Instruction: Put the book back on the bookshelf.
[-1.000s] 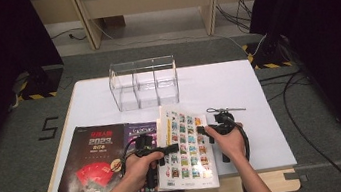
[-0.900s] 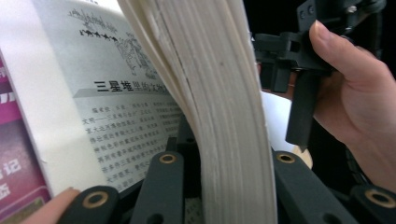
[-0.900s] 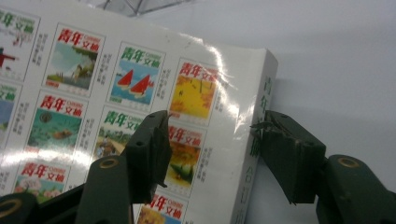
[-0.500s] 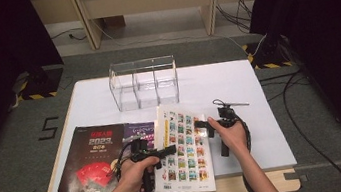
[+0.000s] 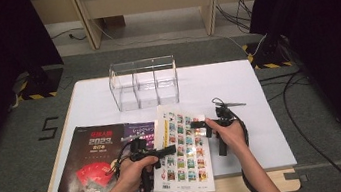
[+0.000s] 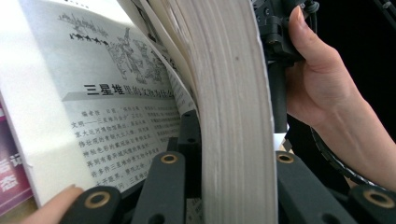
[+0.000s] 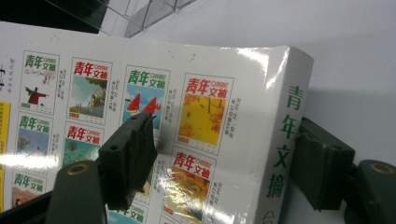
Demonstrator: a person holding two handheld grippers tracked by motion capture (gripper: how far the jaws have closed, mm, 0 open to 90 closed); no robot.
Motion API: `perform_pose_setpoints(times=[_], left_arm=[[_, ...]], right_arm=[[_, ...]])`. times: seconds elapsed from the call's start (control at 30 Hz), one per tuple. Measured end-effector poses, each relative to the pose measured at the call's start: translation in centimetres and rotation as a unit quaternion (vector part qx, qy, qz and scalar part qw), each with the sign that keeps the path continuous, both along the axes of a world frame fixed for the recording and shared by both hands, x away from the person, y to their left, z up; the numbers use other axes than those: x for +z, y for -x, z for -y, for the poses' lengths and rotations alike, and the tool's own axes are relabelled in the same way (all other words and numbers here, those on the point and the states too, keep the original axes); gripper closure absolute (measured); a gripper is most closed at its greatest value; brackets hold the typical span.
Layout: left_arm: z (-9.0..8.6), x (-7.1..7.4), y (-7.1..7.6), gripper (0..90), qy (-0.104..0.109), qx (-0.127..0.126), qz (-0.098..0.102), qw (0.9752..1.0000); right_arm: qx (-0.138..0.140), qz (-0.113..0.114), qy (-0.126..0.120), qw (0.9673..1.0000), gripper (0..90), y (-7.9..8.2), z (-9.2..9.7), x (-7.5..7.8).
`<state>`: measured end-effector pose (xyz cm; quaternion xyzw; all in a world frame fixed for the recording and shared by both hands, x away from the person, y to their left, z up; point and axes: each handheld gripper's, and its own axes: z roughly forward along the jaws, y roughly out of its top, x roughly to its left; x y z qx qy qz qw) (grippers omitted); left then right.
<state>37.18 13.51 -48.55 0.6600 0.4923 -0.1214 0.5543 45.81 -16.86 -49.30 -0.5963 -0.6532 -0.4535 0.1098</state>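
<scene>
Here both grippers [image 5: 166,151] [image 5: 202,124] straddle the magazine's [image 5: 183,147] edges.

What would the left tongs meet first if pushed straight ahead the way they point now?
The thick white page block of the glossy open book already stands between the left tongs' jaws, so they'd slide further along it. Beyond it, probably the person's right hand on the right tongs; depth is unclear.

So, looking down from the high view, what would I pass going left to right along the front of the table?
Dark red-and-black magazine → left tool, in the person's left hand → white magazine with rows of little cover pictures → right tool, in the right hand → bare white tabletop.
</scene>
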Motion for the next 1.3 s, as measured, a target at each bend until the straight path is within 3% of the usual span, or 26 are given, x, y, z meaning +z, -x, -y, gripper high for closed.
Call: perform_pose_setpoints(times=[0.07, 0.2, 0.33, 0.37, 0.5, 0.6, 0.7, 0.73, 0.77, 0.9, 1.0, 1.07, 1.3], left_arm=[[-0.1, -0.2, -0.3, 74.8, -0.004, -0.001, -0.01, 0.9999], [-0.2, -0.5, -1.1, 71.6, -0.019, 0.002, -0.053, 0.9984], [-0.4, -0.5, -1.5, 70.2, -0.028, 0.002, -0.074, 0.9969], [-0.3, -0.4, -1.6, 70.2, -0.038, -0.002, -0.074, 0.9965], [-0.3, -0.4, -1.6, 70.3, -0.041, -0.002, -0.077, 0.9962], [-0.3, -0.4, -1.6, 70.4, -0.042, -0.001, -0.078, 0.996], [-0.2, -0.4, -1.7, 70.5, -0.045, -0.002, -0.078, 0.9959], [-0.2, -0.4, -1.7, 70.4, -0.045, -0.001, -0.077, 0.996], [-0.3, -0.4, -1.7, 70.4, -0.044, 0.0, -0.079, 0.9959], [-0.3, -0.3, -1.8, 70.3, -0.047, -0.004, -0.084, 0.9954], [-0.3, -0.3, -1.8, 69.8, -0.049, -0.005, -0.085, 0.9952], [-0.4, -0.4, -1.9, 68.3, -0.051, -0.005, -0.088, 0.9948], [-0.7, 0.0, -1.8, 64.9, -0.067, -0.009, -0.079, 0.9946]], right_arm=[[0.001, 0.004, 0.009, 1.0, 36.8, 0.0, 0.0, 0.0], [0.007, 0.018, 0.051, 0.9985, 52.4, 0.2, 0.0, 0.2], [0.014, 0.023, 0.054, 0.9982, 61.2, 0.2, -0.1, 0.4], [0.02, 0.023, 0.044, 0.9986, 64.7, 0.1, 0.1, 0.9], [0.023, 0.023, 0.022, 0.9992, 65.9, 0.2, 0.5, 1.4], [0.019, 0.014, 0.005, 0.9997, 64.8, 0.1, 0.6, 1.1], [0.033, -0.001, -0.002, 0.9995, 61.5, 0.1, 0.1, 0.4], [0.026, 0.007, 0.005, 0.9996, 63.9, 0.2, 0.1, 0.3], [0.016, 0.011, -0.007, 0.9998, 65.8, 0.2, 0.1, 0.1], [0.011, -0.01, -0.025, 0.9996, 70.9, 0.1, 0.2, 0.2], [0.01, -0.015, -0.025, 0.9995, 71.8, 0.1, 0.1, 0.6], [0.016, -0.008, -0.017, 0.9997, 72.1, 0.3, -0.1, 1.4], [0.023, 0.008, -0.024, 0.9994, 72.5, 0.7, -0.1, 2.2]])
